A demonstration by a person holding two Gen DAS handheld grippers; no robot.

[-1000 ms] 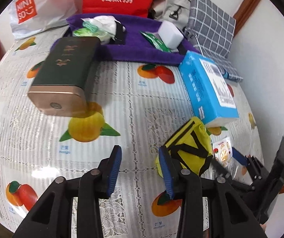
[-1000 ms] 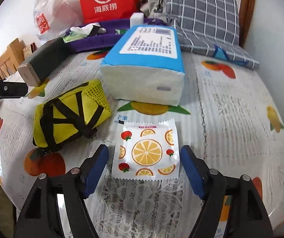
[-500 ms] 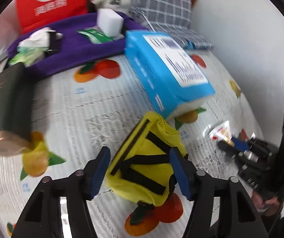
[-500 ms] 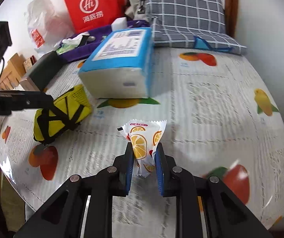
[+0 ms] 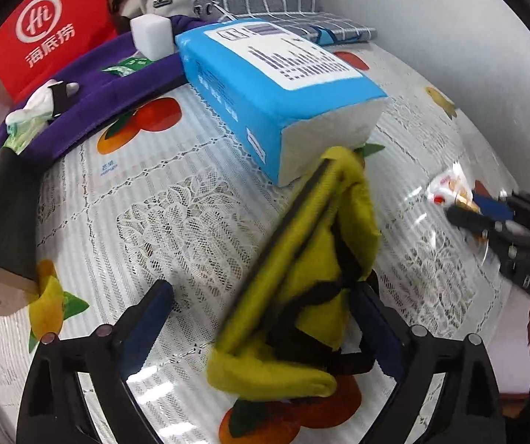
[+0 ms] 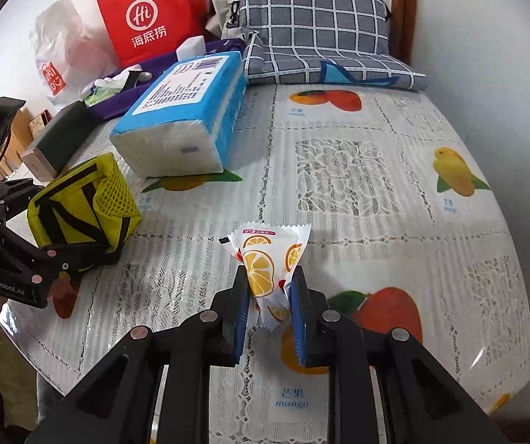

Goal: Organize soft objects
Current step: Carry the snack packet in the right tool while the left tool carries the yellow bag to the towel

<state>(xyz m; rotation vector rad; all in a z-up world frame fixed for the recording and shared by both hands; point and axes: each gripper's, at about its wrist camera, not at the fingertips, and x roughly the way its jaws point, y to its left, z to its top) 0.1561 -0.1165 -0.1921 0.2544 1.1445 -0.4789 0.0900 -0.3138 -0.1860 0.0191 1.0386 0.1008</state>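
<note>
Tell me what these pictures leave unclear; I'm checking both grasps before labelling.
- Left wrist view: the yellow pouch hides the left hand-held gripper right pad's contact; motion blur.
- Right wrist view: the right hand-held gripper pads cover the orange-print packet bottom.
- Packet text: too small.

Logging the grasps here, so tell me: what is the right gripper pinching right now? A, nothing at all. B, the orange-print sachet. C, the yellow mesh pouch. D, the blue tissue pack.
B: the right gripper is shut on the orange-print sachet, crumpling it between the blue pads, while the yellow mesh pouch and blue tissue pack lie apart from it on the table.
</note>
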